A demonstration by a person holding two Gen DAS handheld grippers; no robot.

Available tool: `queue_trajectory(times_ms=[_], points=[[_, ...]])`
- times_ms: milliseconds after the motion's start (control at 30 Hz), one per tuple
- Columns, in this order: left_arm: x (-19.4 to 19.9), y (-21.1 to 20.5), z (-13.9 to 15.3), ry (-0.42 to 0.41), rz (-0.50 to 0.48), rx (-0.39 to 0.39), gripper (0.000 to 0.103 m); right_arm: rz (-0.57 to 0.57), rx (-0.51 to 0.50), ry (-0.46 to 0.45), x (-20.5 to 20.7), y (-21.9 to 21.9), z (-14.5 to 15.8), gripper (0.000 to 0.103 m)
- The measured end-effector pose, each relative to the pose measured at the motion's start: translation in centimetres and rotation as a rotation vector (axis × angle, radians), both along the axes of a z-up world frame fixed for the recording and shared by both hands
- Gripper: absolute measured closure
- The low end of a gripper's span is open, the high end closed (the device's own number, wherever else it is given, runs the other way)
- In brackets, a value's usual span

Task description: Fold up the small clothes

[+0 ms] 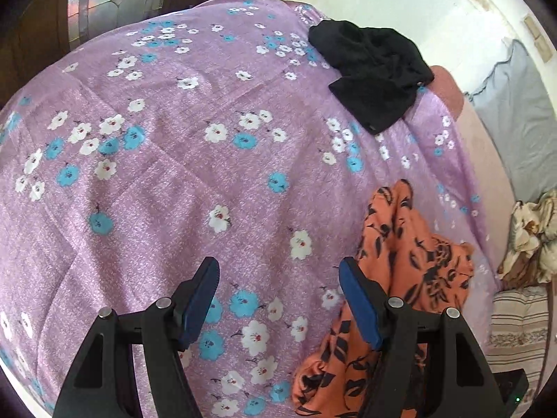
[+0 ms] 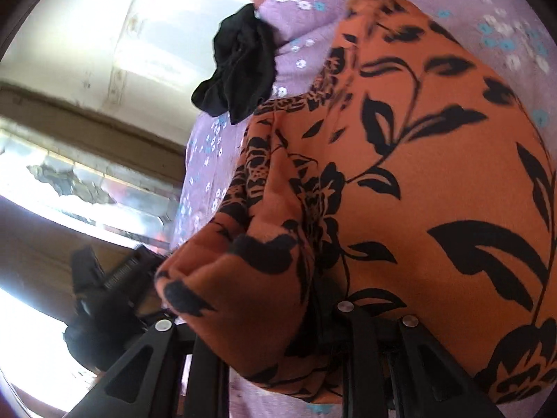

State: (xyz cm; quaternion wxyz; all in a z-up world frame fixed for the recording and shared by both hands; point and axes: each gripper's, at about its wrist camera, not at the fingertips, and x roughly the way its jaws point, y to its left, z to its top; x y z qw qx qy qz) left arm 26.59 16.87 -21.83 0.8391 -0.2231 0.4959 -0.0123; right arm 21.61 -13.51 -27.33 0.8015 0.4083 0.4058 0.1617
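Observation:
A crumpled orange garment with a black leaf print (image 1: 410, 254) lies on the purple flowered bedsheet (image 1: 174, 174), touching the outer side of my left gripper's right finger. My left gripper (image 1: 278, 268) hovers open over the sheet, with nothing between its blue pads. In the right wrist view the orange garment (image 2: 400, 174) fills the frame. It drapes over my right gripper (image 2: 271, 313) and hides both fingertips, so its grip is unclear. A black garment (image 1: 376, 69) sits bunched near the bed's far right edge and also shows as the black garment (image 2: 240, 66) beyond the orange one.
A grey-blue pillow (image 1: 515, 104) and a pink cushion (image 1: 449, 87) lie past the sheet's right edge. A brown patterned blanket (image 1: 532, 237) rests on striped bedding (image 1: 518, 324). A wooden cabinet with a mirror (image 1: 104, 0) stands behind the bed. The other gripper (image 2: 104, 278) shows at left.

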Motion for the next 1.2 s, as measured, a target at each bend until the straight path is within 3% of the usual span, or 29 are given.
queue_trajectory(times_ms=[33,100,167,300,367,433,500,600,700,833,900,967,1100,1200], points=[[0.0,-0.1,0.1,-0.005,-0.011,-0.009,0.031,0.026,-0.001,-0.009,0.0,0.0,0.1,0.067],[-0.1,-0.3,0.4,-0.018,-0.036,-0.025,0.031,0.072,0.017,-0.023,0.2,0.1,0.6,0.044],[0.0,-0.9,0.7,-0.036,-0.057,-0.026,0.031,0.141,0.028,-0.059,-0.5,0.3,1.1,0.032],[-0.1,-2.0,1.4,-0.073,-0.114,-0.027,0.031,0.215,-0.006,-0.115,-2.9,-0.1,2.3,0.03],[-0.3,-2.7,1.9,-0.093,-0.155,-0.027,0.031,0.212,-0.021,-0.129,-4.5,-1.0,2.6,0.031],[-0.6,-3.2,2.5,-0.12,-0.185,-0.038,0.031,0.179,-0.063,-0.131,-5.6,-2.2,2.5,0.042],[-1.1,-4.1,3.6,-0.18,-0.229,-0.054,0.031,0.139,-0.098,-0.132,-6.5,-3.8,2.2,0.061],[-2.2,-6.5,5.0,-0.267,-0.318,-0.018,0.031,0.06,-0.139,-0.137,-7.0,-5.9,1.2,0.066],[-3.3,-9.5,5.1,-0.302,-0.422,0.057,0.031,0.043,-0.086,-0.088,-6.5,-7.2,0.3,0.071],[-3.5,-12.6,3.3,-0.242,-0.484,0.233,0.031,0.051,-0.077,-0.03,-5.2,-7.3,-0.4,0.076],[-3.0,-12.9,1.7,-0.17,-0.463,0.357,0.031,0.06,-0.066,-0.021,-5.3,-7.6,-0.5,0.076],[-2.5,-12.2,0.5,-0.122,-0.428,0.419,0.031,0.068,-0.044,-0.013,-5.2,-7.9,-0.6,0.076],[-2.0,-11.0,-0.8,-0.063,-0.412,0.415,0.029,0.075,-0.027,-0.013,-4.6,-8.0,-0.6,0.076],[-2.3,-11.6,-1.2,-0.075,-0.435,0.498,0.027,0.058,-0.065,-0.058,-5.1,-8.2,0.5,0.075]])
